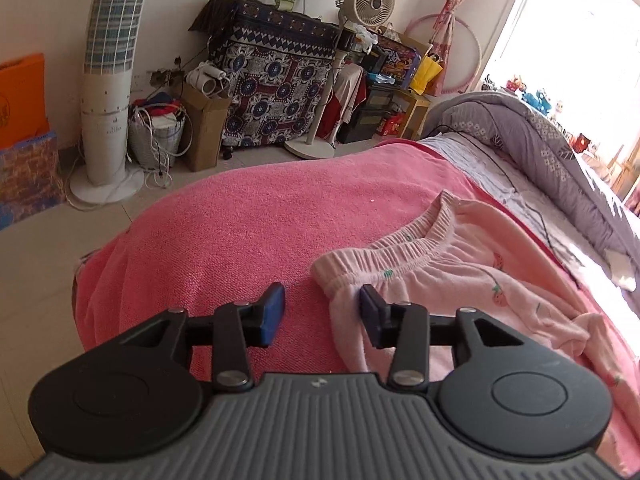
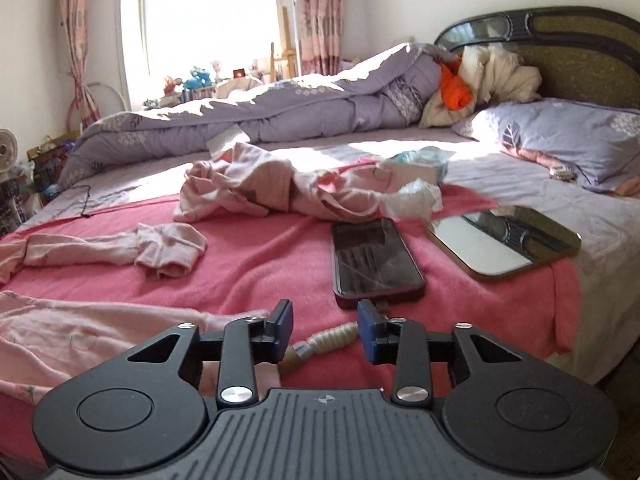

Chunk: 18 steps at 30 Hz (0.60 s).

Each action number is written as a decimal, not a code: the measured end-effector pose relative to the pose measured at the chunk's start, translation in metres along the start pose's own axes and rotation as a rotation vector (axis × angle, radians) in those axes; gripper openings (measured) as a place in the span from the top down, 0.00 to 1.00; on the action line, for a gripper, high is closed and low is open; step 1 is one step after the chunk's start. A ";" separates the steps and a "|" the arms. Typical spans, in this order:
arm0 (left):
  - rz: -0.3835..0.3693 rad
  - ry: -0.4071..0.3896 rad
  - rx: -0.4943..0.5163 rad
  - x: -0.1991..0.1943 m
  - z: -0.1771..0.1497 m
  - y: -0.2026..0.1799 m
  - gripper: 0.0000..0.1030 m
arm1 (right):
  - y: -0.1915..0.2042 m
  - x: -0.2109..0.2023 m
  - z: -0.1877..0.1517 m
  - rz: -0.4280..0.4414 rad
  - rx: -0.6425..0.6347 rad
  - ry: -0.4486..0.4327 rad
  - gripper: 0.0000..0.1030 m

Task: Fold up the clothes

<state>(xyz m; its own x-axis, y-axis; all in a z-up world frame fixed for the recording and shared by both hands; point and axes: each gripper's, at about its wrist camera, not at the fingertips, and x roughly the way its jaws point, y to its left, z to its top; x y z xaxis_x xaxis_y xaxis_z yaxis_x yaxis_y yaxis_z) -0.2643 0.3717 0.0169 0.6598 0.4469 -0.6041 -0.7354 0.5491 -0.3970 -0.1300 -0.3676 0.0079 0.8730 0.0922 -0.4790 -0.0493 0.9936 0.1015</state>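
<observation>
Pale pink pyjama trousers (image 1: 448, 280) with strawberry prints lie on a pink towel blanket (image 1: 248, 232), elastic waistband toward the far side. My left gripper (image 1: 322, 310) is open just above the waistband's left corner; its right finger hangs over the cloth, and the pads press on nothing. In the right wrist view the same pale pink cloth (image 2: 80, 332) spreads at the lower left, with one cuffed end (image 2: 168, 250) lying apart. My right gripper (image 2: 324, 322) stands open over the blanket (image 2: 256, 264), past the garment's right edge, holding nothing.
A dark phone (image 2: 376, 258) with a beige coiled cable (image 2: 330, 338) lies just beyond my right fingers, a flat mirror (image 2: 504, 240) to its right. Another crumpled pink garment (image 2: 280, 188) and a purple duvet (image 2: 248, 120) lie farther back. Beyond the bed edge stand fans and boxes.
</observation>
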 end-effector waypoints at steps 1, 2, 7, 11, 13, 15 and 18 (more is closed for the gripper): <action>-0.005 0.004 -0.028 -0.002 0.002 0.004 0.52 | 0.012 0.007 0.009 0.032 -0.033 -0.010 0.55; 0.006 0.000 -0.037 -0.004 0.003 0.005 0.52 | 0.028 0.016 0.017 0.067 -0.076 -0.014 0.54; 0.213 -0.184 0.139 -0.031 0.000 -0.027 0.52 | 0.125 0.074 0.035 0.144 -0.410 0.009 0.50; 0.146 -0.255 0.255 -0.042 0.000 -0.059 0.49 | 0.175 0.128 0.032 0.130 -0.592 0.099 0.45; 0.069 -0.228 0.331 -0.037 -0.008 -0.085 0.49 | 0.185 0.157 0.027 0.123 -0.620 0.164 0.49; -0.013 -0.191 0.434 -0.027 -0.021 -0.117 0.47 | 0.186 0.169 0.027 0.106 -0.620 0.169 0.76; -0.120 -0.132 0.562 -0.009 -0.047 -0.161 0.44 | 0.181 0.167 0.043 0.059 -0.620 0.108 0.87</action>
<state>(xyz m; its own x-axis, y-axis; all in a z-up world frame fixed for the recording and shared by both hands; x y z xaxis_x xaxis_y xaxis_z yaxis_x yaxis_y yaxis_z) -0.1594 0.2459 0.0539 0.7735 0.4228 -0.4721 -0.4835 0.8753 -0.0083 0.0278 -0.1752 -0.0161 0.8076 0.1222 -0.5770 -0.3966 0.8366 -0.3778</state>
